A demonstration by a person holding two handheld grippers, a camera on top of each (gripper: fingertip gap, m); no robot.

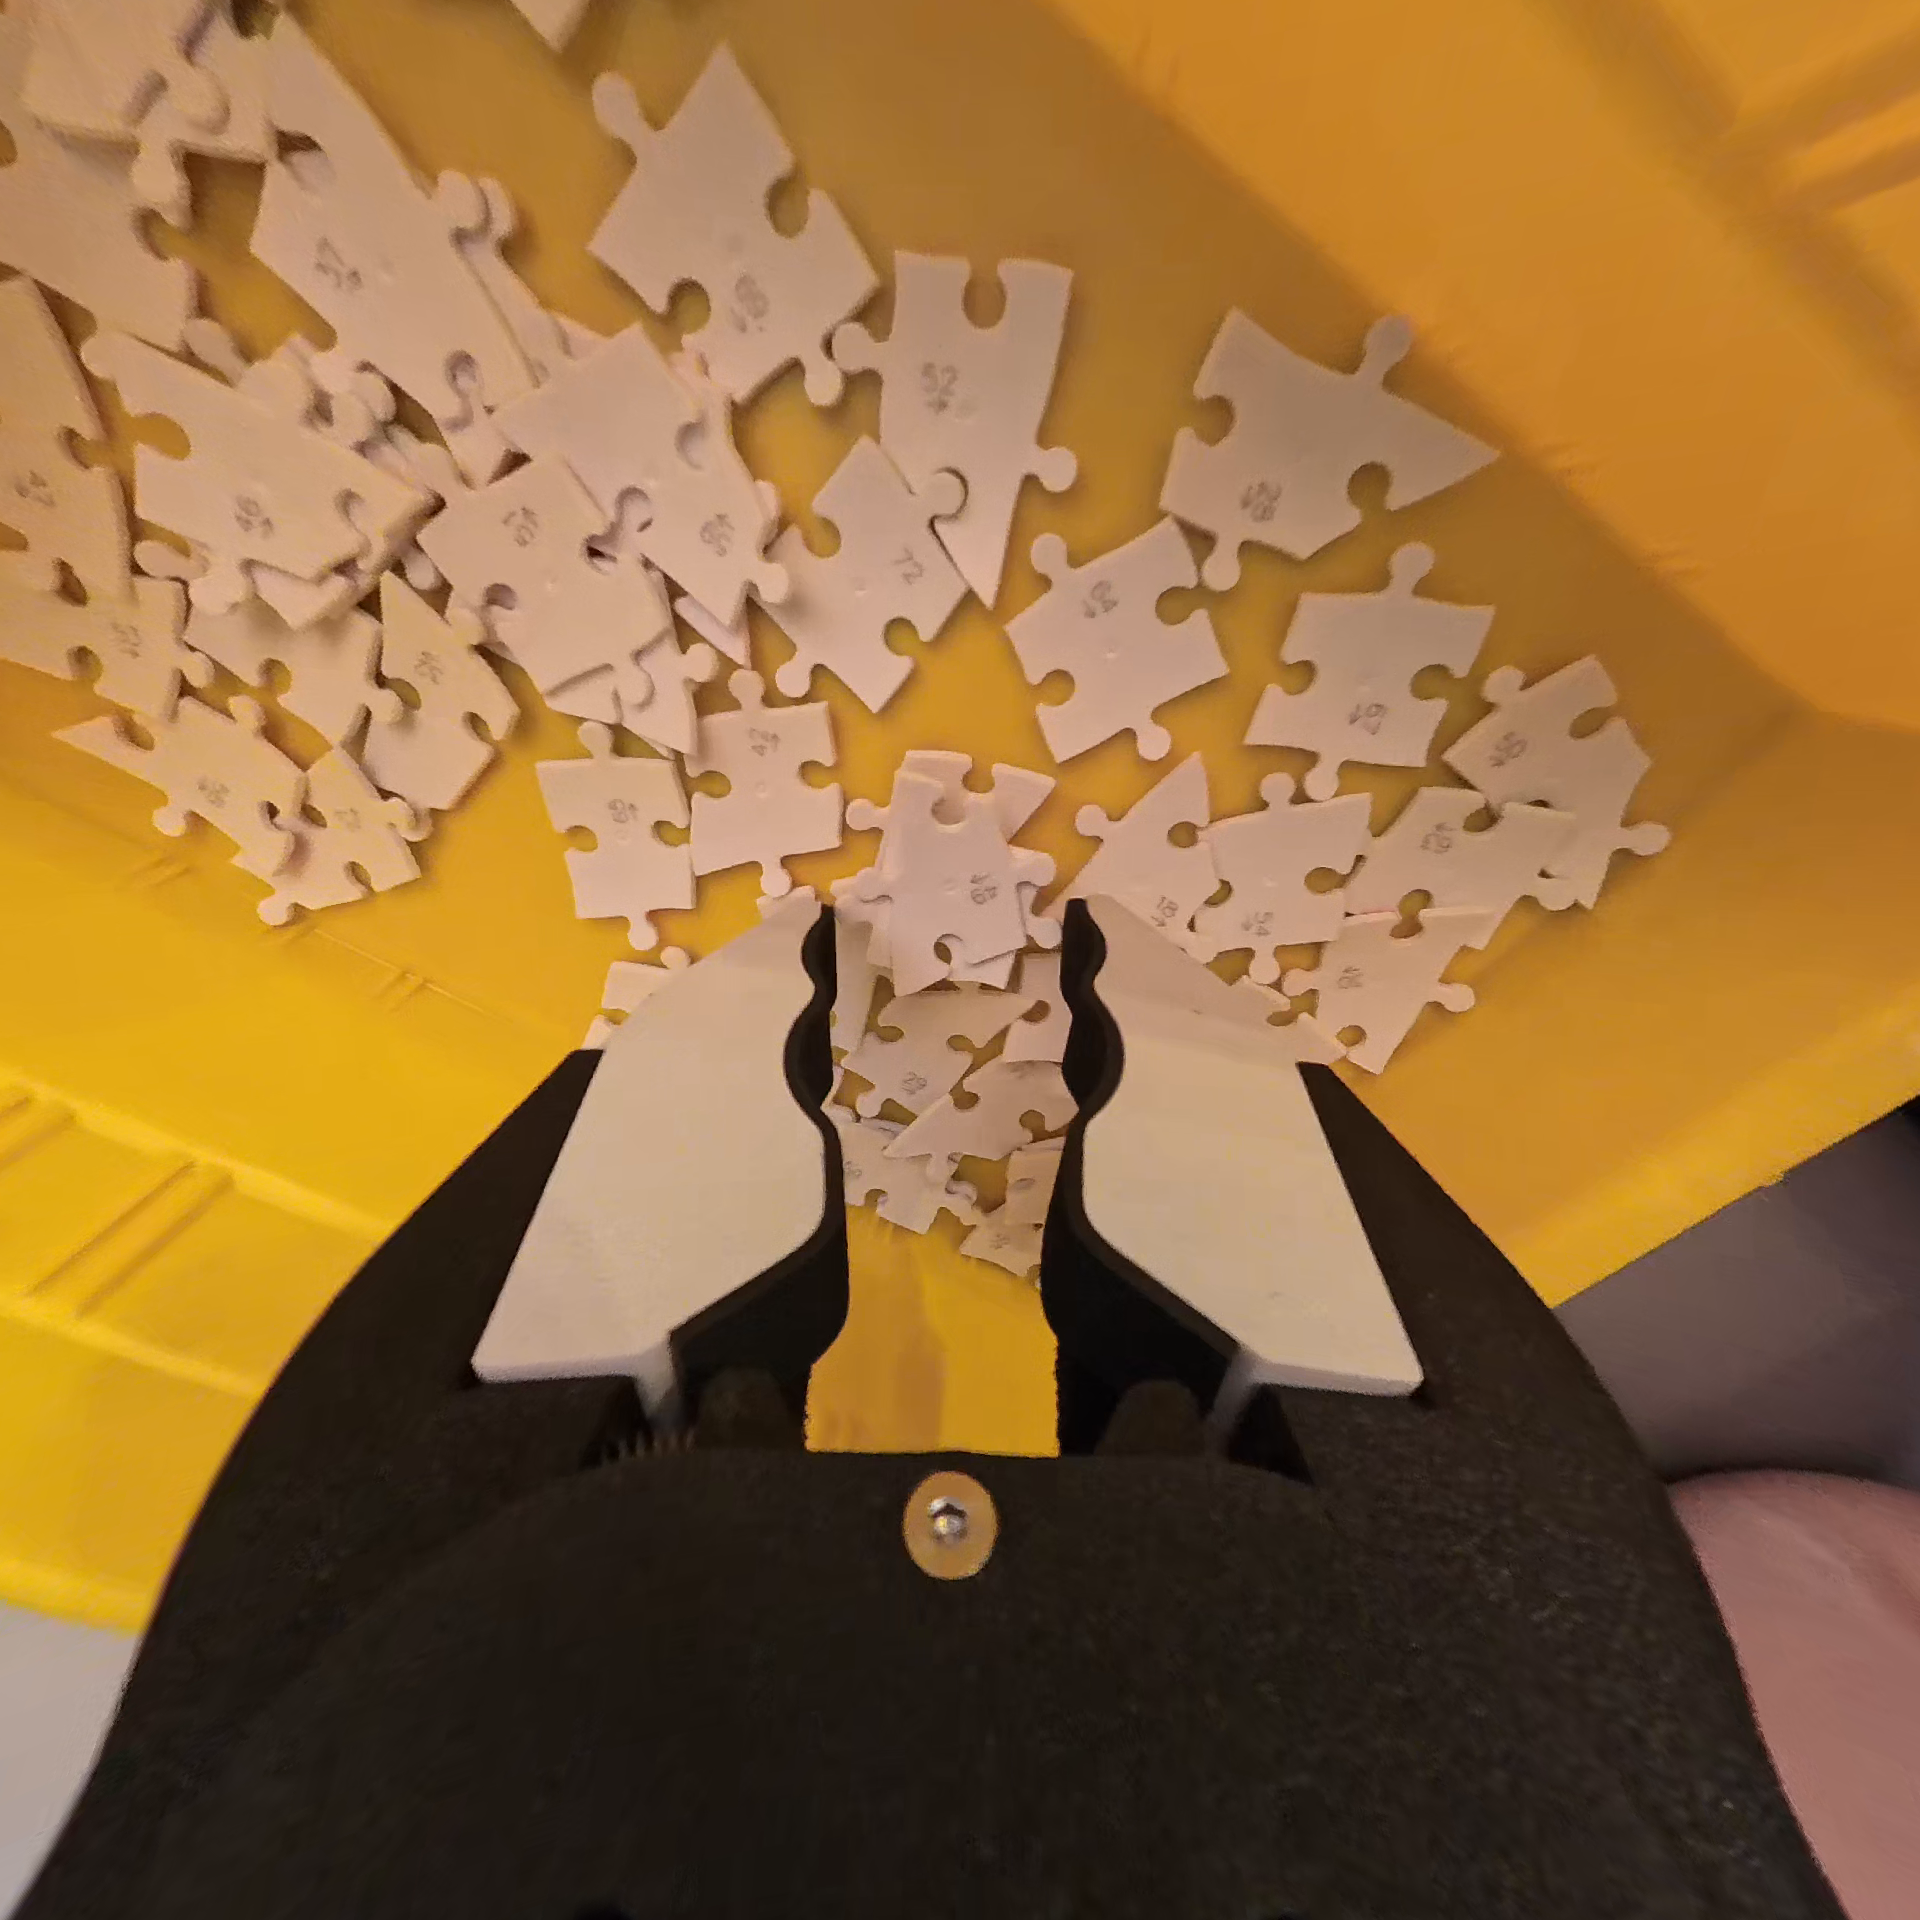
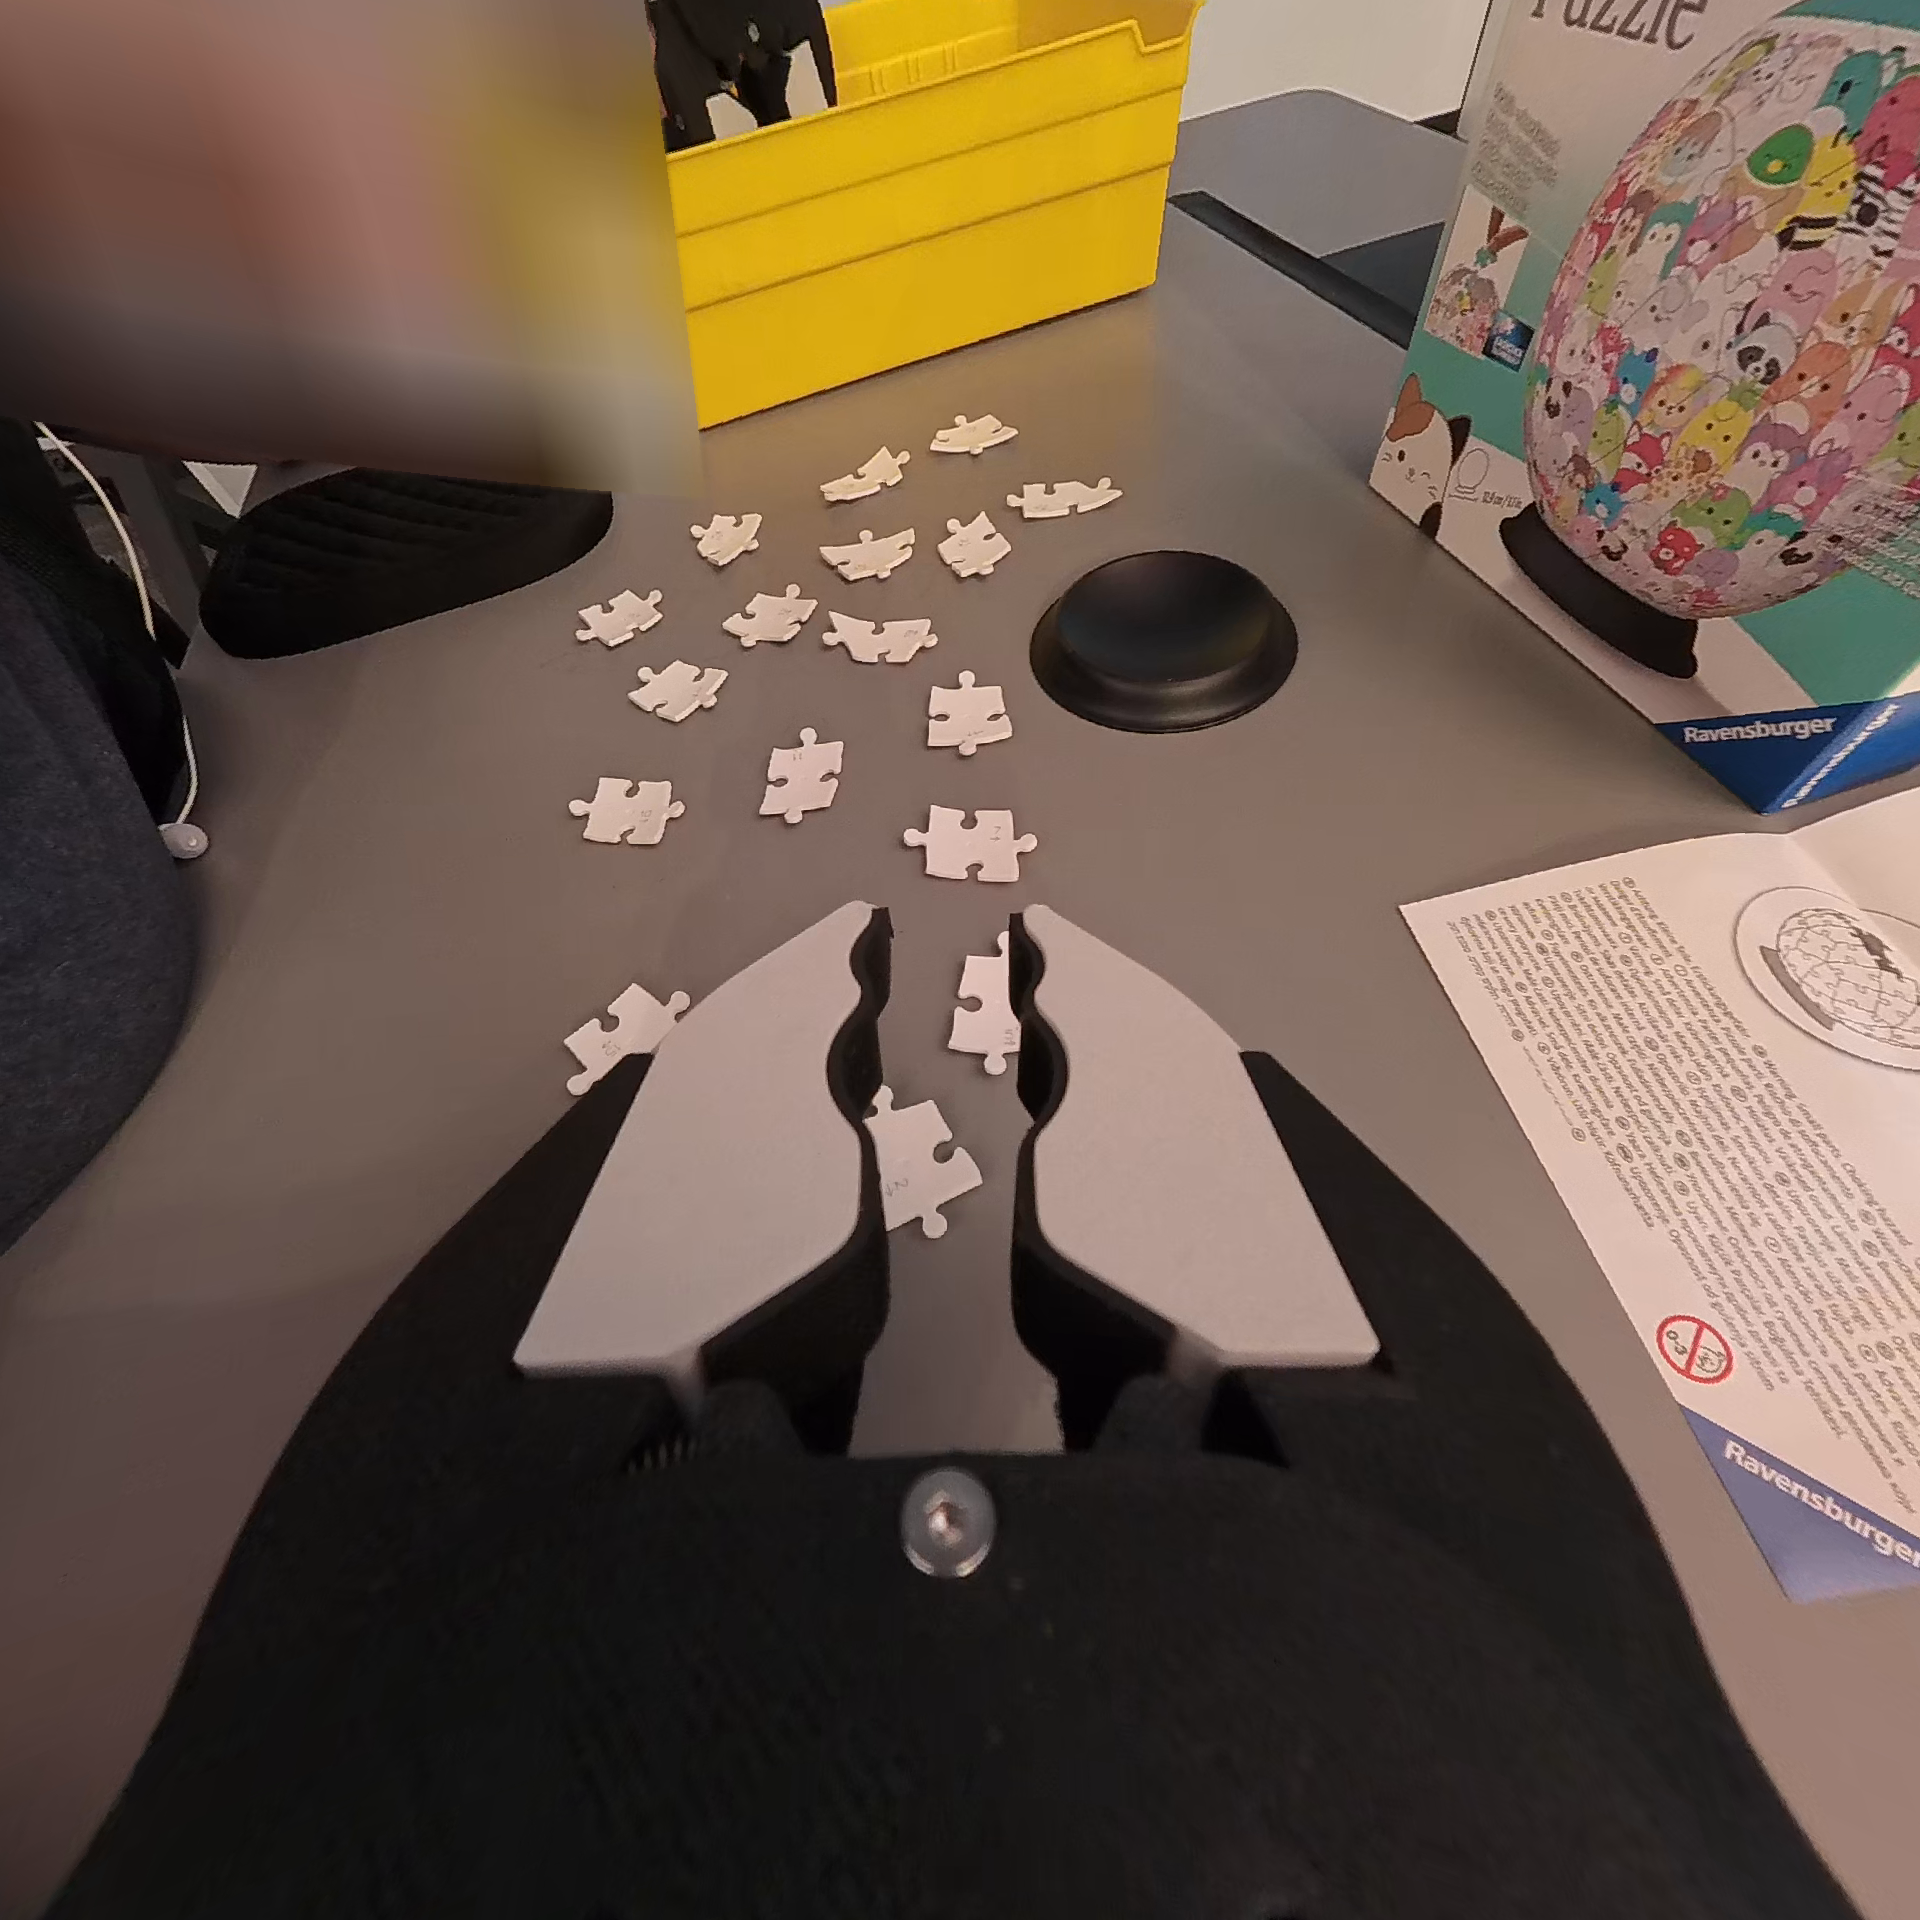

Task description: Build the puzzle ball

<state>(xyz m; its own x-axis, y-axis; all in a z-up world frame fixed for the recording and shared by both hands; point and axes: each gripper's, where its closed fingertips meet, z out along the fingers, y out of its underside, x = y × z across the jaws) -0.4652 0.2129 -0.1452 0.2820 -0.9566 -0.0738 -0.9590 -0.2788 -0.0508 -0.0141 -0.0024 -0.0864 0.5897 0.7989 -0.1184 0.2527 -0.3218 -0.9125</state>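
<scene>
Left gripper [image 1: 951, 914] inside yellow bin [image 1: 1351, 208], fingers parted and empty above a heap of white puzzle pieces [image 1: 644, 488]. Right gripper [image 2: 951, 920] over grey tabletop [image 2: 1299, 935], fingers likewise apart, holding nothing; loose pieces [image 2: 800, 779] lie face-down ahead, black stand [image 2: 1164, 639] beside them.

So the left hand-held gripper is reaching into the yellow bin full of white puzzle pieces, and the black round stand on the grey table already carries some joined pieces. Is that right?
Not quite. The right wrist view shows the black round stand empty; the pieces on the grey table lie loose and separate. The rest holds: the left hand-held gripper is reaching into the yellow bin of white puzzle pieces.
</scene>
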